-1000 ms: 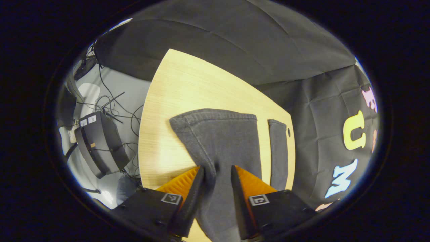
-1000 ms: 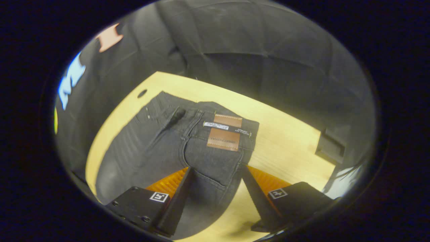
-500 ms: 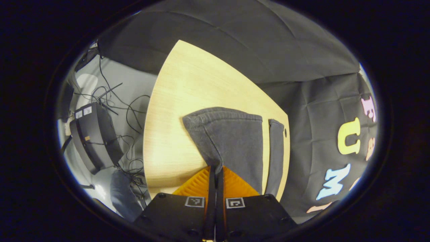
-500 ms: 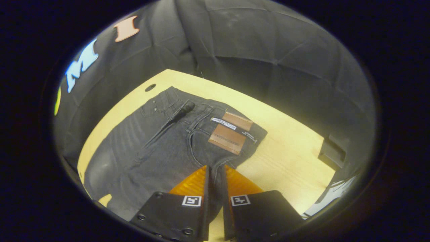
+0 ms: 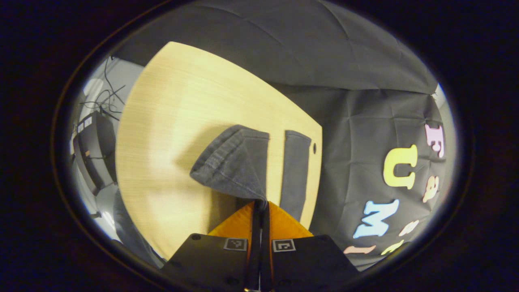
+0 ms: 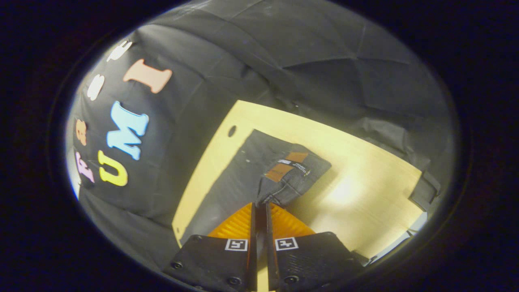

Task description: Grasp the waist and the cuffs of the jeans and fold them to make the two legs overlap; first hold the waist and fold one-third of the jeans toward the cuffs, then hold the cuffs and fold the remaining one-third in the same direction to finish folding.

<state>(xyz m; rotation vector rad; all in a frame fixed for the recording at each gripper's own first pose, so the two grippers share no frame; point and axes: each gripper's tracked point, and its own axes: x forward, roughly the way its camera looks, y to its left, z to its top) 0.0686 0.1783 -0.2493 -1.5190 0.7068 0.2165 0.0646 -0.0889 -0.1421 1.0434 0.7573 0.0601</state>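
1. Both fingers of the left gripper (image 5: 260,207) are pressed together on a pinch of grey denim at the near leg's cuff (image 5: 235,162), which is lifted off the table (image 5: 170,121) and throws a shadow on the wood.
2. Each orange-backed finger carries a small square black-and-white marker at its base; these are patterns, not readable writing.
3. Just beyond, in the left gripper view, the second leg (image 5: 294,166) lies flat along the table's far edge, beside a small round hole (image 5: 314,148) in the tabletop.
4. Off the table's left side, a black box (image 5: 95,150) with white stickers sits on the floor among loose cables; the stickers are too small to read.
5. Closed the same way, the right gripper (image 6: 260,209) clamps the jeans (image 6: 243,174) at the waist (image 6: 292,178), raising that corner so it folds over the flat denim.
6. On the raised waist are two brown leather patches (image 6: 286,165) and a dark strip with pale lettering, all too small to read.
7. Farther off in the right gripper view, the rest of the jeans lies flat toward the table's edge.
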